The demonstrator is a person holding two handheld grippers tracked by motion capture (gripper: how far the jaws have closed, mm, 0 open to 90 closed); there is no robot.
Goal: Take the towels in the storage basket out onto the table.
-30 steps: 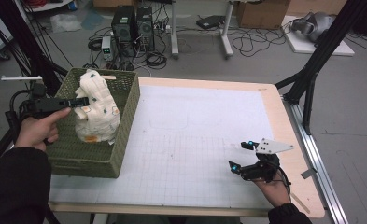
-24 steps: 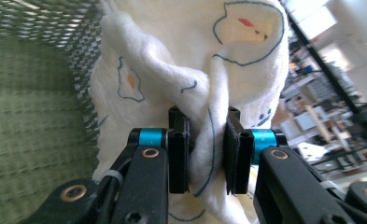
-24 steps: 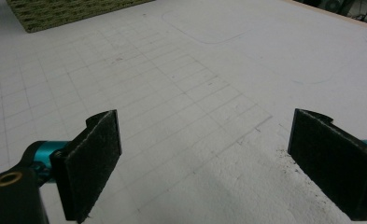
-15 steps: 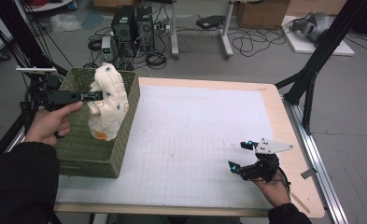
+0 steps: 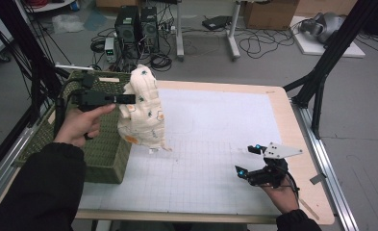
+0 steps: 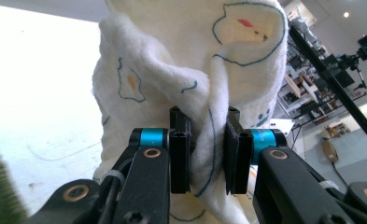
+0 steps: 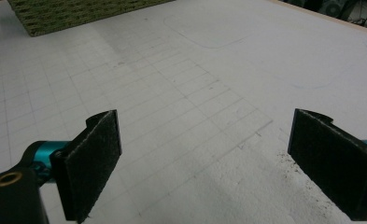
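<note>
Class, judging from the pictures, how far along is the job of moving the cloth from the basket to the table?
Done: the cloth is lifted out of the green basket. In hand: the left gripper pinches a fold, and the cloth hangs at the mat's edge. Left: laying it on the mat; the right gripper waits open above it.

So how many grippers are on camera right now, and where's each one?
2. The left gripper hangs beside the green basket, clamped on the cream cloth. The right gripper rests open on the table, near its right front corner.
</note>
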